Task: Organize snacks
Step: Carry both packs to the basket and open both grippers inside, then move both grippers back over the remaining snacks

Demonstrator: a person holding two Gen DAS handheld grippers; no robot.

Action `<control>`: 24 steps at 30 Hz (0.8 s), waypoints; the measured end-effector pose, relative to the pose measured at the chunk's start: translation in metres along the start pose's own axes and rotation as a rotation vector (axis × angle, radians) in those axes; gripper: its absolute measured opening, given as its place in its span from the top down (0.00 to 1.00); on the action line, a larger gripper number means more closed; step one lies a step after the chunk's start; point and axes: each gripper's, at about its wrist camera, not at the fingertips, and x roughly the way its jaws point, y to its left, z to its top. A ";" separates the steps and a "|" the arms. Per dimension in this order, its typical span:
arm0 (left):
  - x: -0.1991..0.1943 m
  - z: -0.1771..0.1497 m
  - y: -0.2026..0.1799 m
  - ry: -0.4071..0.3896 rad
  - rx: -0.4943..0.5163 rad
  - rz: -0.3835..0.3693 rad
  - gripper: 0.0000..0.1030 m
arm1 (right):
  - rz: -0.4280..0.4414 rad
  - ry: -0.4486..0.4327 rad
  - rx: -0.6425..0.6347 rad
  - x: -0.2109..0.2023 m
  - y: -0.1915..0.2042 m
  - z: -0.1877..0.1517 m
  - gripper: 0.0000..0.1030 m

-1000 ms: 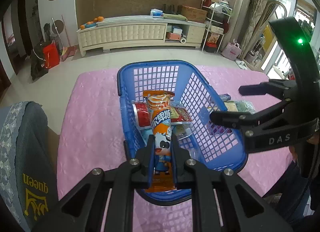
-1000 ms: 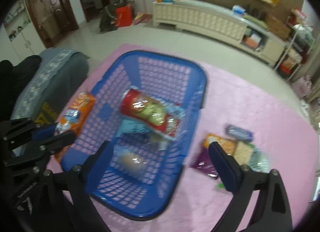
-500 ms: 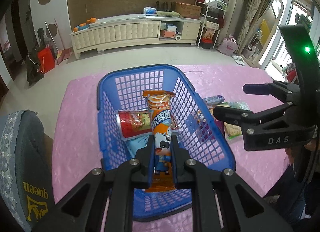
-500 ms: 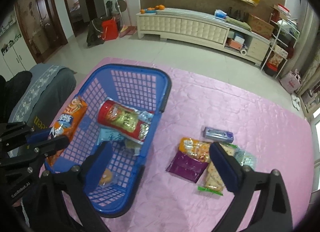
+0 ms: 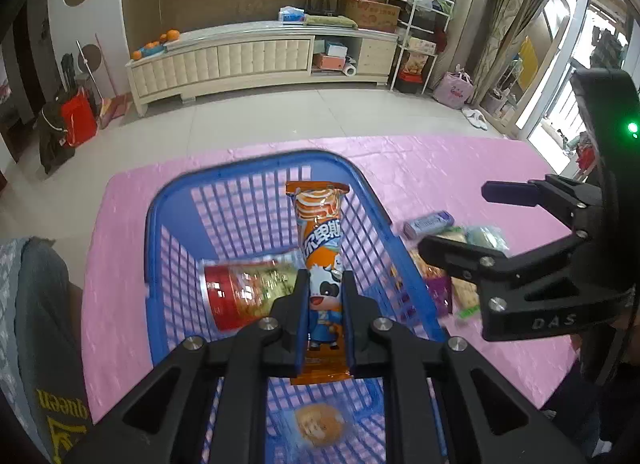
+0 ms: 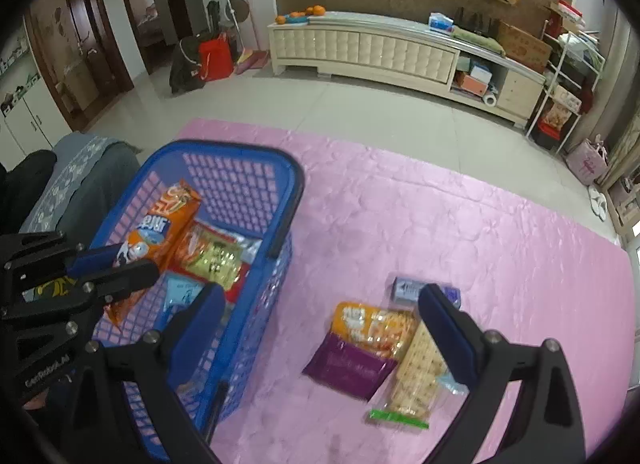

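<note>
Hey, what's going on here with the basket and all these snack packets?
A person with a gripper in each hand is sorting snacks into a blue basket on a pink mat. The left gripper is shut on an orange snack pack, held over the basket, which already holds a red packet. The right gripper is open and empty above the loose packets lying beside the basket.

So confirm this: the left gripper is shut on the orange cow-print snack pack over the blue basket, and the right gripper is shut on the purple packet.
Not quite. The right gripper is open and holds nothing, as the right wrist view shows; the purple packet lies on the pink mat.
</note>
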 end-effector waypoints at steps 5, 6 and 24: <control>0.010 0.014 0.003 -0.011 -0.015 0.024 0.37 | -0.003 -0.024 0.039 0.001 -0.016 0.004 0.04; 0.011 0.013 0.003 -0.011 -0.021 0.036 0.30 | -0.001 -0.017 0.045 0.001 -0.018 0.004 0.04; -0.055 -0.011 -0.070 -0.054 0.121 0.031 0.23 | -0.009 -0.055 0.070 -0.082 -0.040 -0.035 0.04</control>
